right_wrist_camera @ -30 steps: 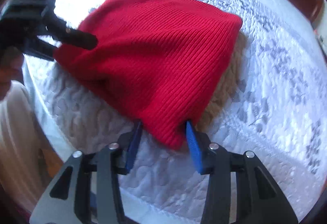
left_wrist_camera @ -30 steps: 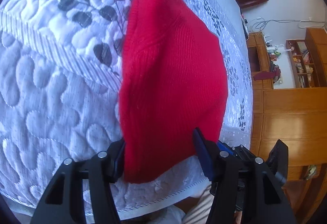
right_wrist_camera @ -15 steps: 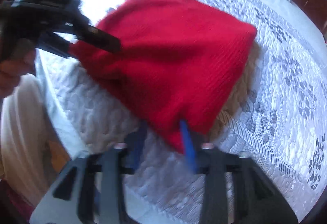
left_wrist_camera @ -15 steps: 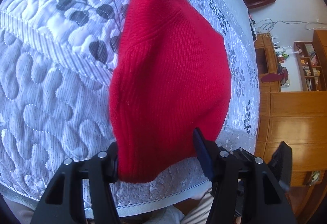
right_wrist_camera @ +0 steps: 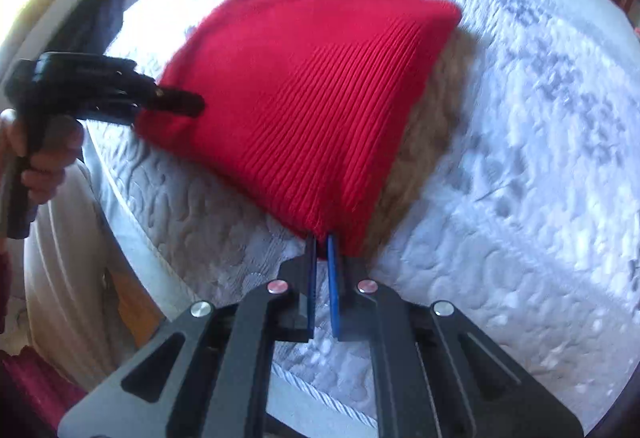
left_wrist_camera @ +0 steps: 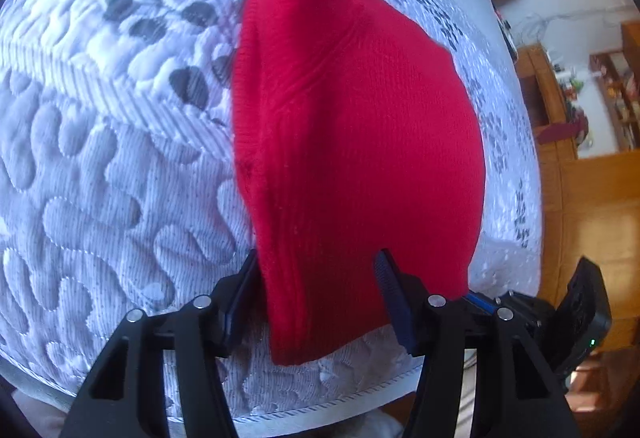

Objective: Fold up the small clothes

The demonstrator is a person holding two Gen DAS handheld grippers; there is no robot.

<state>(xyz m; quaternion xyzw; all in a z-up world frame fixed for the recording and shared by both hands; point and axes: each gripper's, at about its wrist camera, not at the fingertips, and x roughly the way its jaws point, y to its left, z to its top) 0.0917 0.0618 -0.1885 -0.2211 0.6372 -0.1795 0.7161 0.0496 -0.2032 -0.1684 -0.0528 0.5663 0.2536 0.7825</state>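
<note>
The right gripper (right_wrist_camera: 322, 238) pinches a corner of the red knit (right_wrist_camera: 304, 86). The left gripper (left_wrist_camera: 316, 270) stands wide open around another corner on the quilt (left_wrist_camera: 100, 166).

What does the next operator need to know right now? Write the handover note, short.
Right gripper: shut on the near corner of the red knit garment.
Left gripper: jaws wide open, straddling the garment's other near corner; not clamped.
Garment: lies on the white quilted bedspread near the bed's edge, its near edge slightly raised at the right gripper.
Done: right corner gripped.
Left: close the left gripper on its corner, then probably carry both corners over to make the fold and smooth it flat.
</note>
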